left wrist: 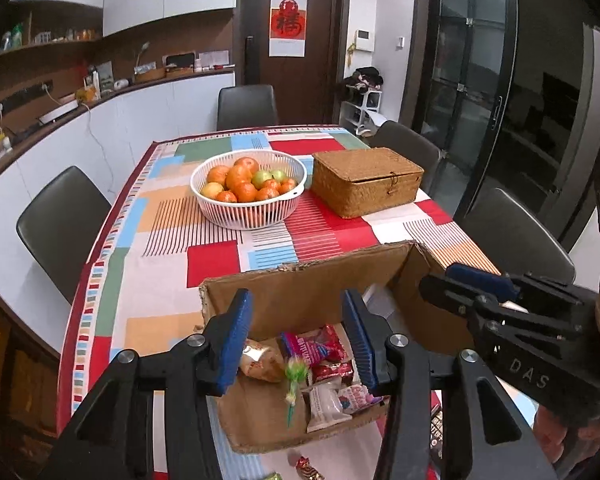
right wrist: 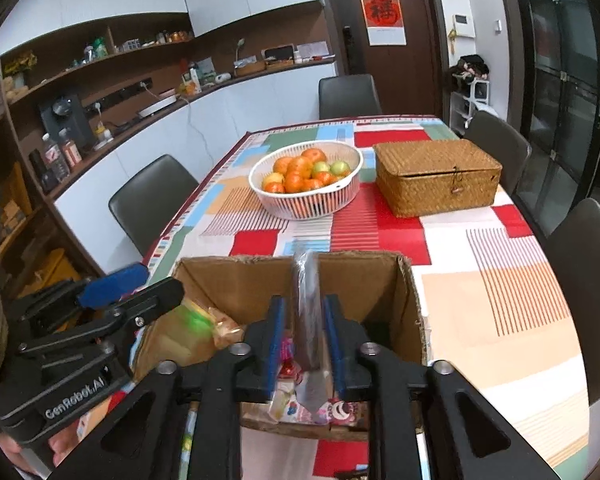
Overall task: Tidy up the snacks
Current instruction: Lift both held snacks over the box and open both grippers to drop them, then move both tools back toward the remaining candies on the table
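Note:
An open cardboard box [left wrist: 300,292] [right wrist: 240,280] stands at the near table edge with several wrapped snacks [left wrist: 320,350] inside. My left gripper [left wrist: 298,344] [right wrist: 156,282] hangs open over it. A green-wrapped candy [left wrist: 296,376] [right wrist: 196,320], blurred, is below its fingers and touches neither pad. My right gripper [right wrist: 306,344] [left wrist: 448,280] hovers over the box's right half. A thin dark packet [right wrist: 308,320] stands on edge between its pads with narrow gaps on both sides, its lower end among pink wrappers [right wrist: 340,410].
Farther back on the patterned tablecloth [left wrist: 160,264] stand a white basket [left wrist: 240,216] of oranges and a shut wicker box [left wrist: 364,184]. Loose candies [left wrist: 306,466] lie in front of the cardboard box. Dark chairs [left wrist: 60,224] surround the table.

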Demonstrator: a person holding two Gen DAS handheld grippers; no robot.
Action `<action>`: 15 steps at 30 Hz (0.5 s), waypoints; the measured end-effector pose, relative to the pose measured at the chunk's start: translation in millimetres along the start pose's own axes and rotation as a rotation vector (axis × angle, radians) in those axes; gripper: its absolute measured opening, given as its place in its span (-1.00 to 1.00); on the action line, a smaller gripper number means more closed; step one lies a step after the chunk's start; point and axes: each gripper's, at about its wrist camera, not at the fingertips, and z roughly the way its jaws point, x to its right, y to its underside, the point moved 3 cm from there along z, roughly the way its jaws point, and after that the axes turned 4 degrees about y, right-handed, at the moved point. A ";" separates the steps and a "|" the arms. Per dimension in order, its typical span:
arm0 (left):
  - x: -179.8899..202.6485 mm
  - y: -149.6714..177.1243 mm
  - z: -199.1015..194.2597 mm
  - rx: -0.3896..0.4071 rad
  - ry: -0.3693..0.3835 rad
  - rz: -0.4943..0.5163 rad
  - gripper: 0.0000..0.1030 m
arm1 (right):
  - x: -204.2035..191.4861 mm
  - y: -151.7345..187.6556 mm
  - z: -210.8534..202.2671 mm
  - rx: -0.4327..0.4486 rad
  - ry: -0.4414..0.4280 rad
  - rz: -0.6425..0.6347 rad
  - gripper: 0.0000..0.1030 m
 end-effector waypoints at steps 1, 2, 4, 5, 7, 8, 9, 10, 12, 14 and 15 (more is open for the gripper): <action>-0.3 2.2 -3.4 0.002 -0.001 0.002 -0.10 | -0.8 0.2 -2.1 0.009 0.003 -0.001 -0.40; -1.1 4.6 -7.0 0.006 -0.002 0.001 -0.10 | -1.7 1.0 -5.7 0.022 0.012 -0.011 -0.40; -2.4 9.3 -15.2 0.011 0.001 -0.002 -0.10 | -4.3 3.5 -12.0 0.037 0.008 -0.024 -0.40; -3.3 11.8 -19.6 0.015 0.003 -0.002 -0.10 | -6.4 5.5 -16.4 0.046 0.001 -0.032 -0.40; -3.8 19.7 -30.8 0.026 0.005 0.013 -0.10 | -12.2 11.4 -25.3 0.063 -0.004 -0.053 -0.40; -4.1 22.9 -34.9 0.030 0.002 0.019 -0.10 | -16.2 15.0 -29.9 0.073 -0.006 -0.066 -0.40; -4.1 27.3 -40.1 0.033 -0.001 0.029 -0.10 | -20.7 18.9 -34.5 0.082 -0.011 -0.080 -0.40; -4.4 29.8 -43.8 0.034 -0.001 0.035 -0.10 | -24.7 22.1 -37.7 0.088 -0.017 -0.090 -0.40; -4.8 37.9 -52.4 0.037 -0.003 0.050 -0.10 | -33.7 31.3 -44.7 0.095 -0.037 -0.106 -0.40; -6.5 45.8 -59.4 0.043 -0.010 0.061 -0.10 | -40.3 38.8 -48.8 0.095 -0.059 -0.115 -0.40; -7.7 50.5 -62.2 0.041 -0.014 0.066 -0.10 | -43.1 43.0 -50.3 0.094 -0.067 -0.120 -0.40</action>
